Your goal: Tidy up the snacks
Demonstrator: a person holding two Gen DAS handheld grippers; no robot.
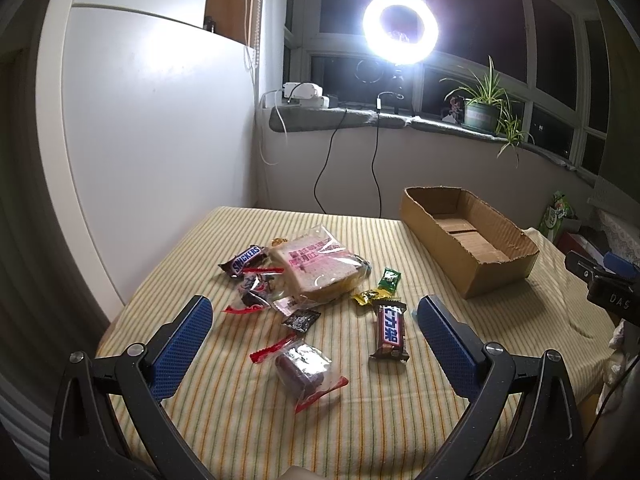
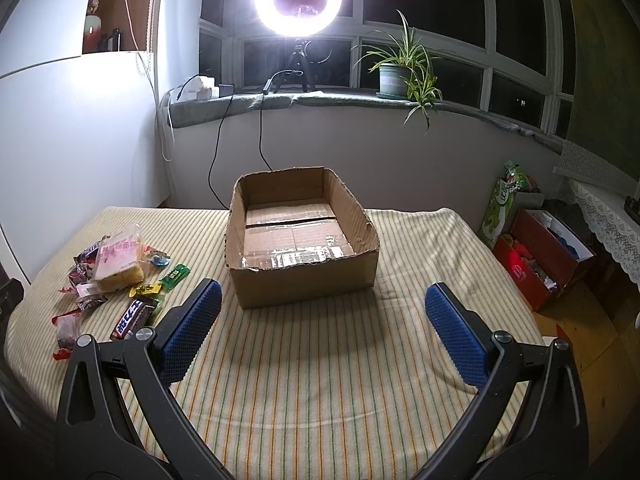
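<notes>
Both tools were spread wide and held nothing. The left tool [image 1: 314, 320] hovered over the snacks [image 1: 316, 284] scattered on the striped counter [image 1: 240, 420]: 2 chocolate bars, a bread packet [image 1: 316, 268] and small candies. The right tool [image 2: 323, 316] faced the empty cardboard box [image 2: 300, 280], just right of the snacks.

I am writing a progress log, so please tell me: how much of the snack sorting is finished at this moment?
Done: nothing visible; the box holds no snacks. In hand: nothing; the left gripper and right gripper are both open and empty above the cloth. Left: everything, including the bread, both Snickers bars, the candies and the red-edged packets, all lying beside the box.
</notes>
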